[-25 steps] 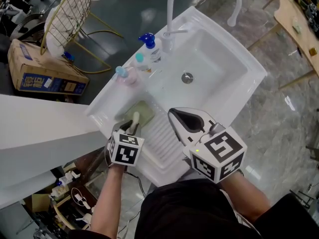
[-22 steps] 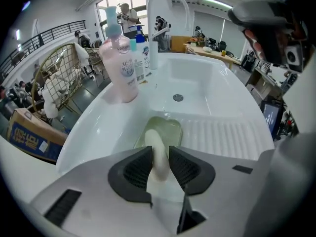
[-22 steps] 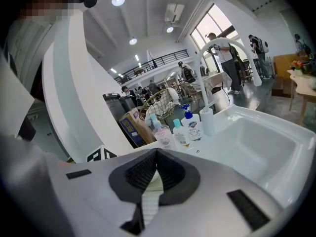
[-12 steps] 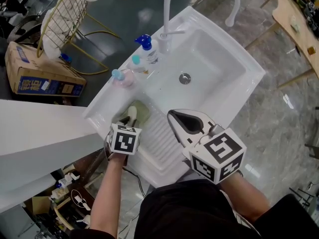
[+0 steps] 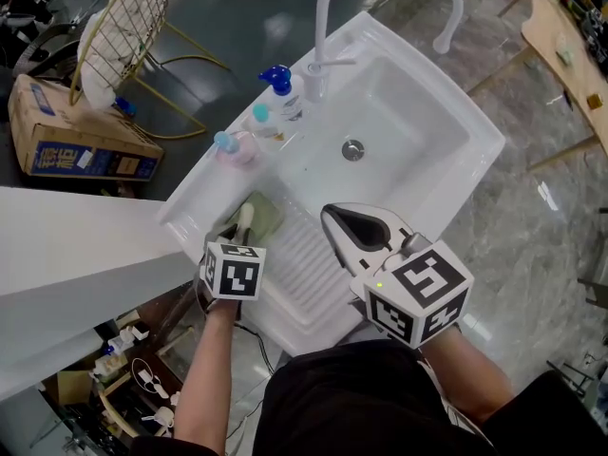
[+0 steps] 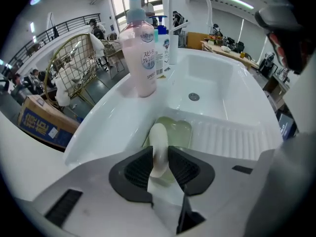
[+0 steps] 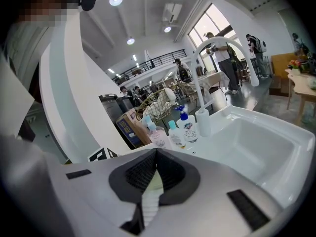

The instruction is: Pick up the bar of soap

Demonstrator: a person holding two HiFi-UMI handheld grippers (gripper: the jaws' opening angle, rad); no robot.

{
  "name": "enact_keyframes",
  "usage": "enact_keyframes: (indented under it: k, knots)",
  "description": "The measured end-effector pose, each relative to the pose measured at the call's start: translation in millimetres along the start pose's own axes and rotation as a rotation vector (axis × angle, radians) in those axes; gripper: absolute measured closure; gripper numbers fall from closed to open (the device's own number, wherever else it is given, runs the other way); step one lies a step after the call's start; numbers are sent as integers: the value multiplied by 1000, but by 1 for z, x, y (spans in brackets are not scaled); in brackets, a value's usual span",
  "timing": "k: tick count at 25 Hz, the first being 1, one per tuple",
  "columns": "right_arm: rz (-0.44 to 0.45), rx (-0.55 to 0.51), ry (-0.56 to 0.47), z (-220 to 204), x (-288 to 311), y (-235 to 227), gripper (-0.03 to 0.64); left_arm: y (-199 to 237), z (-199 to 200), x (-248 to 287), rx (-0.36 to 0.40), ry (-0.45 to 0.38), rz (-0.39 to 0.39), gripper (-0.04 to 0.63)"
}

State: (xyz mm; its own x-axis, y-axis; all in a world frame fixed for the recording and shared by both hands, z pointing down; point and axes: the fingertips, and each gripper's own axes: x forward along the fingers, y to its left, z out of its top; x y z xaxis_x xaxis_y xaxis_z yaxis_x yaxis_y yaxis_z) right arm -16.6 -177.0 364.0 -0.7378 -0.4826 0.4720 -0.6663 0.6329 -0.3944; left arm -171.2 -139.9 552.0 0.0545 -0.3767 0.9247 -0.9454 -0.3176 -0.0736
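A cream oval bar of soap [image 6: 158, 149] stands on edge between the dark pads of my left gripper [image 6: 159, 164], which is shut on it; the jaws have just closed a little tighter. Its far end hangs over a pale green soap dish [image 6: 178, 131] on the ribbed drainboard of the white sink [image 6: 123, 117]; whether they touch I cannot tell. In the head view the soap [image 5: 245, 218] pokes out ahead of the left gripper [image 5: 242, 236] above the dish [image 5: 269, 215]. My right gripper [image 5: 334, 218] hovers over the drainboard, shut and empty, as the right gripper view [image 7: 157, 152] confirms.
A pink bottle [image 5: 233, 148], a teal-capped bottle [image 5: 264, 120] and a blue-pump bottle [image 5: 283, 91] line the sink's back ledge beside the tall white faucet [image 5: 328, 27]. The basin with its drain [image 5: 352, 148] lies beyond. A cardboard box [image 5: 76, 131] and a wire chair [image 5: 123, 36] stand on the floor.
My left gripper has rolled a little, its marker cube turning, with the soap still between its jaws over the green dish. The right gripper has stayed where it was.
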Motion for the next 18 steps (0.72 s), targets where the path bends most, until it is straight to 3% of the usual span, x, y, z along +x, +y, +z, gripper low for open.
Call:
enact_keyframes:
  k: [3,6,11,15,18]
  knots:
    - [5,22,-12,4,-1,-3,612,12,4,-5,27,-38,59,502]
    - [9,46,-19,6,-3,-8,612,17,6,-4,66,-72,26,515]
    - [8,67,-13,5,-3,-8,612,10,2,5,254,17,-5,497]
    - [15,62,-18,7,-3,-5,612,-6,-4,10,255,44,-90,478]
    - [9,63,-14,5,-3,-8,612,-13,-9,18,250,56,-94,449]
